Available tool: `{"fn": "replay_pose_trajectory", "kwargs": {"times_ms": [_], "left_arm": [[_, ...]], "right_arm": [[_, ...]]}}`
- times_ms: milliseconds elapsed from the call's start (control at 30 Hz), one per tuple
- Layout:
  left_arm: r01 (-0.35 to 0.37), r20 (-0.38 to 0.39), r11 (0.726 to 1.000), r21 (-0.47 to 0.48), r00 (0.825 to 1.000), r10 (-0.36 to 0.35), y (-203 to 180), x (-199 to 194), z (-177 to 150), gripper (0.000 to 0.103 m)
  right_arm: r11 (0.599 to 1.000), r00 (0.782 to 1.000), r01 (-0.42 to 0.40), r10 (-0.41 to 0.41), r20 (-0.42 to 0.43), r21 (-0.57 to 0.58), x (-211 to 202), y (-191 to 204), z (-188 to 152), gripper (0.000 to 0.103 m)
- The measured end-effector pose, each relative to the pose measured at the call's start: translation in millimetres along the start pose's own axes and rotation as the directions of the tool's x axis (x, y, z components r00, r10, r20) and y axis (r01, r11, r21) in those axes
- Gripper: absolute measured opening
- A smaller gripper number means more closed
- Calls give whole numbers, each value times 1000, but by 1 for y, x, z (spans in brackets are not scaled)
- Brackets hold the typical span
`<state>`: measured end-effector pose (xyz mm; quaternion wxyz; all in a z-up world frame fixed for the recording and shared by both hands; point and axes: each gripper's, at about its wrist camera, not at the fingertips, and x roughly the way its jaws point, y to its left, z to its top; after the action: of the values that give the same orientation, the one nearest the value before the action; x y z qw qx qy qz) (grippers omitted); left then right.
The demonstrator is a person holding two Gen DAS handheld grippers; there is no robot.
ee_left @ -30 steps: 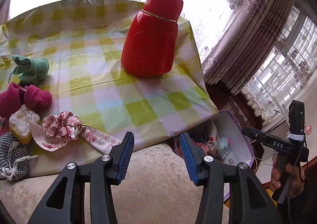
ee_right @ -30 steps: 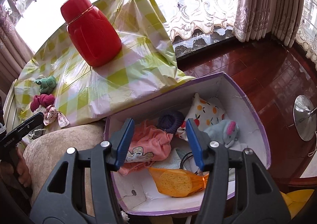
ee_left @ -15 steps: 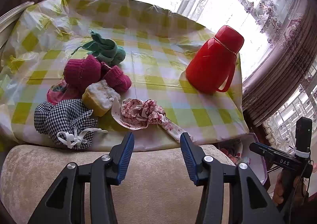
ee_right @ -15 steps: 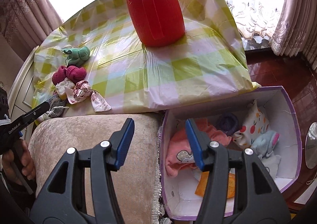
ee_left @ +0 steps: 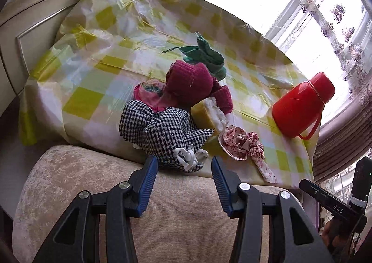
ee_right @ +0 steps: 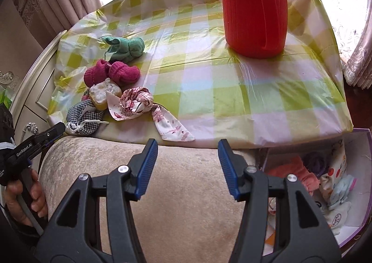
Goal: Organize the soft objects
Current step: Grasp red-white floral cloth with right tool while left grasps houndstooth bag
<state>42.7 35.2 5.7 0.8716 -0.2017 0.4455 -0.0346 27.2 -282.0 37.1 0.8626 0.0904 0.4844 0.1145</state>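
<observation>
Left wrist view: left gripper (ee_left: 183, 184) released, jaws apart, nothing between the blue pads; it hangs over a beige plush cushion (ee_left: 93, 184).
Houndstooth pouch (ee_left: 162, 128): at 12 o'clock just past the left fingertips, at the near edge of the checked tablecloth (ee_left: 88, 86); white drawstring (ee_left: 189, 158) knotted at its near end.
Pile behind pouch: yellow sponge (ee_left: 207, 113) at 1 o'clock, touching the pouch; magenta knit socks (ee_left: 193, 81) further back; green knit socks (ee_left: 207, 58) beyond them; pink cloth (ee_left: 148, 95) at 11 o'clock, partly hidden under the socks.
Floral cloth (ee_left: 241, 146): at 1 o'clock, just beside the sponge, tail trailing to the cloth's near edge.
Red thermos (ee_left: 302, 104): at 2 o'clock, well apart from the pile, handle facing the near side.
Right wrist view: right gripper (ee_right: 187, 167) released, jaws apart, empty, over the same cushion.
Soft pile in this view: at 10 to 11 o'clock, floral cloth nearest, pouch at the table's left corner.
Purple-rimmed box (ee_right: 358, 237): at 4 o'clock, below the table edge; holds a coral garment (ee_right: 295, 172), a fruit-print pillow (ee_right: 334, 165), and a pale blue soft toy (ee_right: 341, 191).
Person's hand (ee_right: 25, 202): at 8 o'clock, gripping the left tool's handle.
</observation>
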Motion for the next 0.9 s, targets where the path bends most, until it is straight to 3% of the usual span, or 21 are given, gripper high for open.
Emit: {"fn": "replay_pose_trajectory", "kwargs": {"times_ms": [400, 900], "left_arm": [[17, -57, 997, -70, 998, -21, 20, 27, 10, 50], [34, -98, 993, -113, 994, -45, 29, 57, 23, 54]], "right_arm": [[991, 998, 4, -11, -56, -131, 52, 55, 18, 59], [986, 996, -8, -7, -87, -166, 97, 77, 45, 59]]}}
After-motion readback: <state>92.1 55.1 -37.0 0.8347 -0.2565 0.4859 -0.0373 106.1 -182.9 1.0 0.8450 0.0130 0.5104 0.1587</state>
